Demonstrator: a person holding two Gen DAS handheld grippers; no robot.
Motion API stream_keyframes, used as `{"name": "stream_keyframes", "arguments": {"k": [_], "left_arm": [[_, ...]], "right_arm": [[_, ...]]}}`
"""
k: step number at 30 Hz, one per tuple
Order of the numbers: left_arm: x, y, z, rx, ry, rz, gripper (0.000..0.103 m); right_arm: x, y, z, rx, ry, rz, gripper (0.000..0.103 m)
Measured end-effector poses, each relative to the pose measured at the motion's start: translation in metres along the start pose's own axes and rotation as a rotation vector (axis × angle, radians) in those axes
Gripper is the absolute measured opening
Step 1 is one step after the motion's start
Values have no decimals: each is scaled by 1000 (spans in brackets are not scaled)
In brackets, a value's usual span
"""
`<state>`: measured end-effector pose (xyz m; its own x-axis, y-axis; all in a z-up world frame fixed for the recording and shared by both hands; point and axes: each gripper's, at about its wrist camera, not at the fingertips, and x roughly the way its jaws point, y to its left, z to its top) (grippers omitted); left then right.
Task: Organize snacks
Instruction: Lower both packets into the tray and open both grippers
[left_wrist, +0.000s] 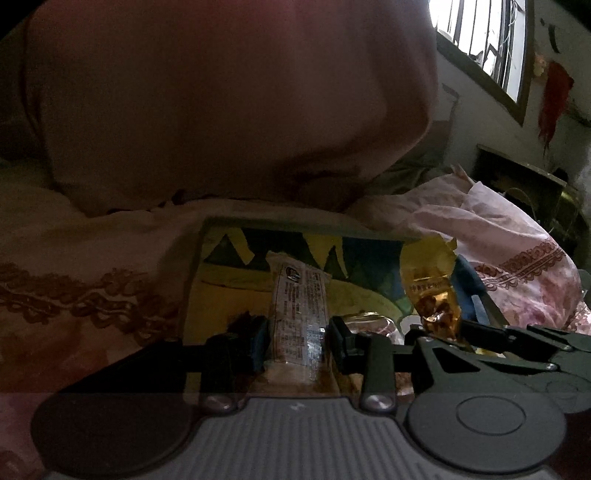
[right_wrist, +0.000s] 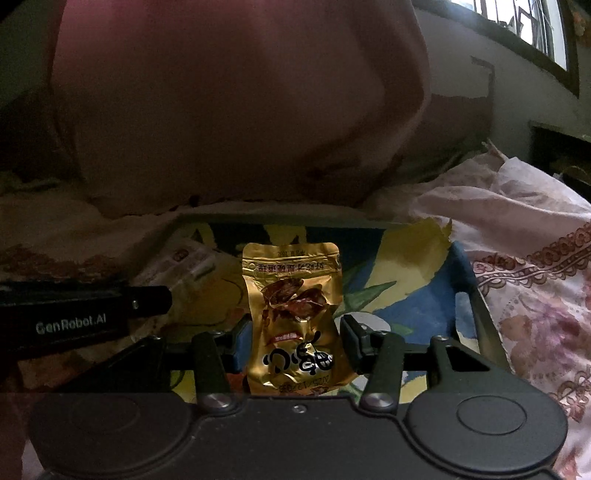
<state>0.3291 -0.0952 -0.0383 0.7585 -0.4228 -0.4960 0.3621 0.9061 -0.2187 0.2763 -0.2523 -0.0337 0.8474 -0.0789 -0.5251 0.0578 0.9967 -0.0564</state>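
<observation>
My left gripper (left_wrist: 297, 334) is shut on a clear-wrapped snack packet (left_wrist: 299, 314) with printed text, held upright over a colourful box (left_wrist: 229, 295). My right gripper (right_wrist: 295, 339) is shut on a gold foil snack pouch (right_wrist: 293, 314) over the same box (right_wrist: 413, 295). The gold pouch also shows in the left wrist view (left_wrist: 430, 291), with the right gripper's black body beside it. The left gripper's black body, marked GenRobot.AI (right_wrist: 74, 317), shows at the left of the right wrist view, with the clear packet (right_wrist: 184, 273) beyond it.
The box sits on a bed with pale floral bedding (right_wrist: 535, 295). A large pink pillow (left_wrist: 221, 103) rises right behind the box. A barred window (left_wrist: 487, 40) and dark furniture (left_wrist: 517, 177) are at the right.
</observation>
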Motion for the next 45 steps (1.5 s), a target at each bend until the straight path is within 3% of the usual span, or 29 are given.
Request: {"name": "stream_keyframes", "arguments": {"k": [27,30,37,45], "left_arm": [[26,5,-6,8,97,31,41],[26,6,-7,-3,103,33,43],[18,7,-4,-6,86,55,57],[-13,7,8,-2,13,93,87]], "right_arm": [[29,-2,-7,7,65,-27,54],[28,-2,-7,4,68,-30,59],[20,-5,-4,8,56,-41,72],[-7,-13,5,32,8,-67,90]]}}
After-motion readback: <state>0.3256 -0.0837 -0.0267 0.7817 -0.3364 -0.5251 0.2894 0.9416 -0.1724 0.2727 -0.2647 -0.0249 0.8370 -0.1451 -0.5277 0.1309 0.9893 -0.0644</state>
